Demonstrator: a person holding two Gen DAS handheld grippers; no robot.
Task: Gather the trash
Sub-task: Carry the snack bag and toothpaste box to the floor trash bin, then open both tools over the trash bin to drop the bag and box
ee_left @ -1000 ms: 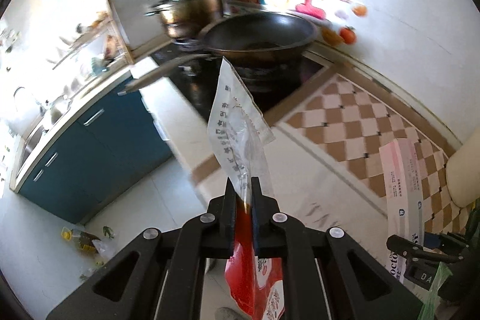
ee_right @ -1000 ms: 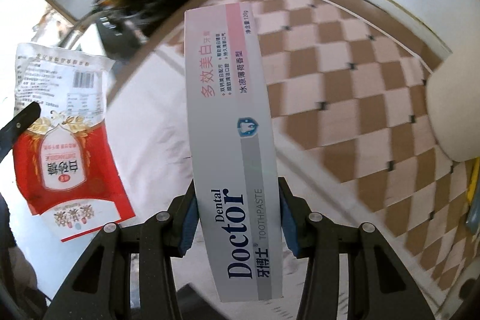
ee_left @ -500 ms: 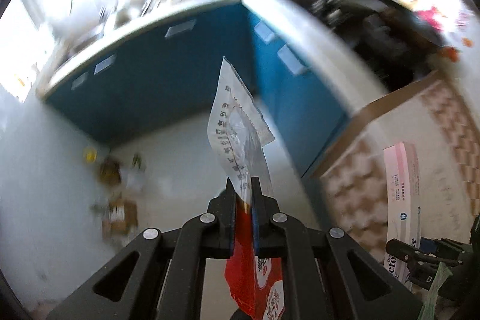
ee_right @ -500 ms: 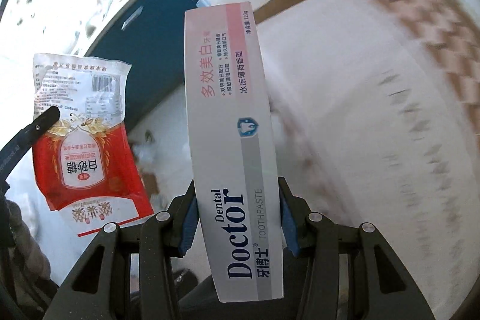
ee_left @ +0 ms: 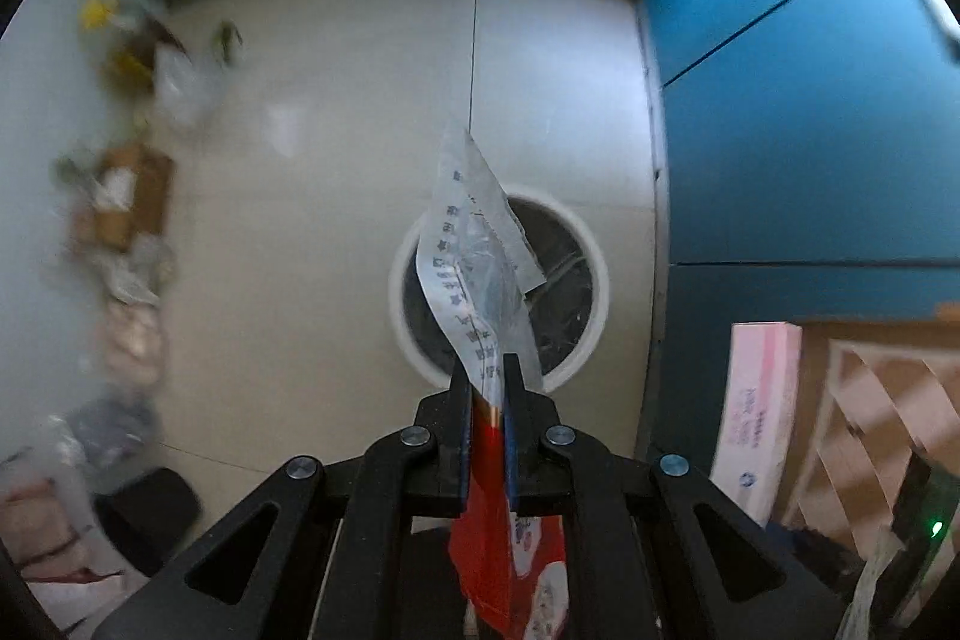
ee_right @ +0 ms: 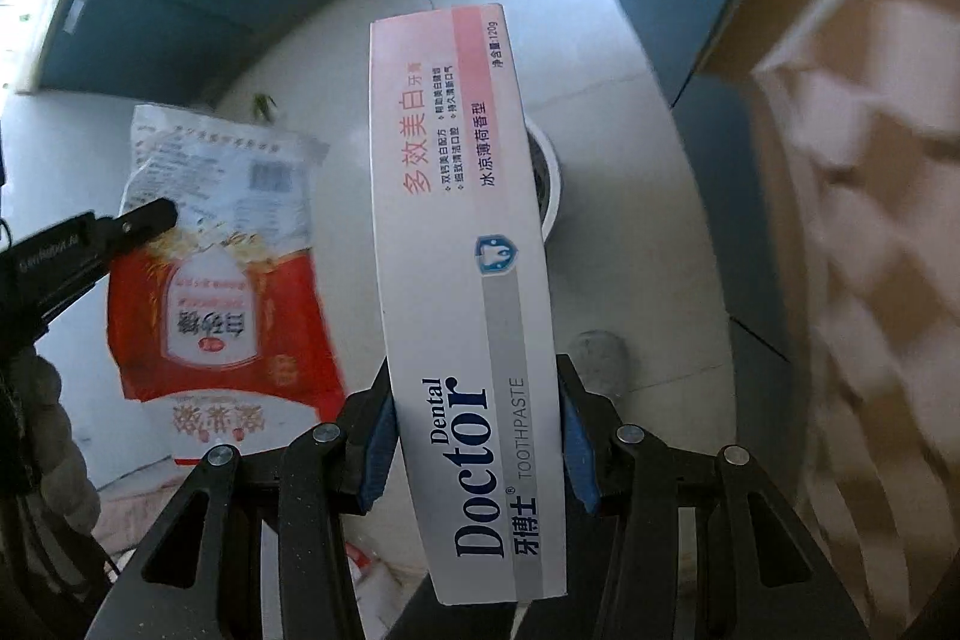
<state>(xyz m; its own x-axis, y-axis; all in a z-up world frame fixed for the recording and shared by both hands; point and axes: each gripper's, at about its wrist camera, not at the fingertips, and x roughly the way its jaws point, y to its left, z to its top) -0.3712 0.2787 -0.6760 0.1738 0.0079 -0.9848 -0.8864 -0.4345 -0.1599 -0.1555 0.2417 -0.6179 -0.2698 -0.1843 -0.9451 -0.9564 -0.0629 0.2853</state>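
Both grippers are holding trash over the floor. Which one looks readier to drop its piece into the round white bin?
Probably the left gripper: its red-and-white food wrapper hangs directly over the bin opening. The right gripper holds a toothpaste box, and its bin sits off to one side.

Floor: I see pale tiled floor [ee_left: 336,196] running up to blue cabinets [ee_left: 798,130].
Bin: round white-rimmed trash bin [ee_left: 591,280] standing on it near the cabinets.
Left edge: blurred clutter [ee_left: 120,196] of bags and a cardboard box.
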